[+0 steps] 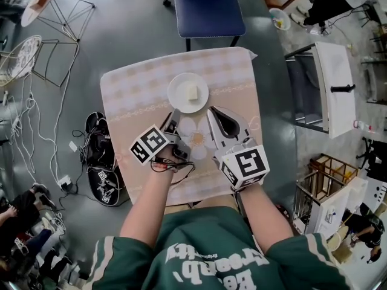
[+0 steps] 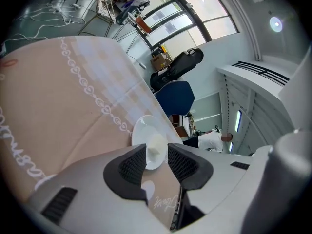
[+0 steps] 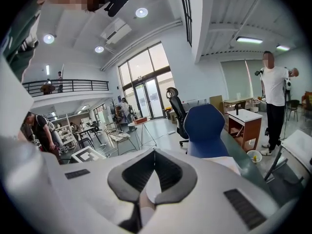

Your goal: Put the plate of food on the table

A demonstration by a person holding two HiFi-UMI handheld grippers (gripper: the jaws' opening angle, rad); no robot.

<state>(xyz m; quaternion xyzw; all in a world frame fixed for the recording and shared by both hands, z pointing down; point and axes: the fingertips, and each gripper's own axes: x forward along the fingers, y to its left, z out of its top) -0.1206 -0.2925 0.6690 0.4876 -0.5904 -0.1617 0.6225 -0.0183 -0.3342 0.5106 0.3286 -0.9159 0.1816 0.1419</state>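
The round white plate (image 1: 188, 92) with its pale block of food (image 1: 192, 92) lies flat on the square worktop (image 1: 139, 83), which is covered by a pink-and-cream patterned cloth. It sits toward the far side, in front of the blue chair (image 1: 208, 8). We judge the placing as good as done, so the step in hand is a clean let-go. We want to draw back low and straight, so that no jaw clips the rim or drags the cloth.

The left tool (image 1: 173, 117) sits just beside the plate's near rim. In the left gripper view its jaws stand a narrow gap apart (image 2: 157, 155), with the plate (image 2: 144, 130) showing through and neither pad pressing on it. The right tool (image 1: 211, 112) hovers near the plate, jaws pressed tip to tip (image 3: 154, 152) and pinching nothing.
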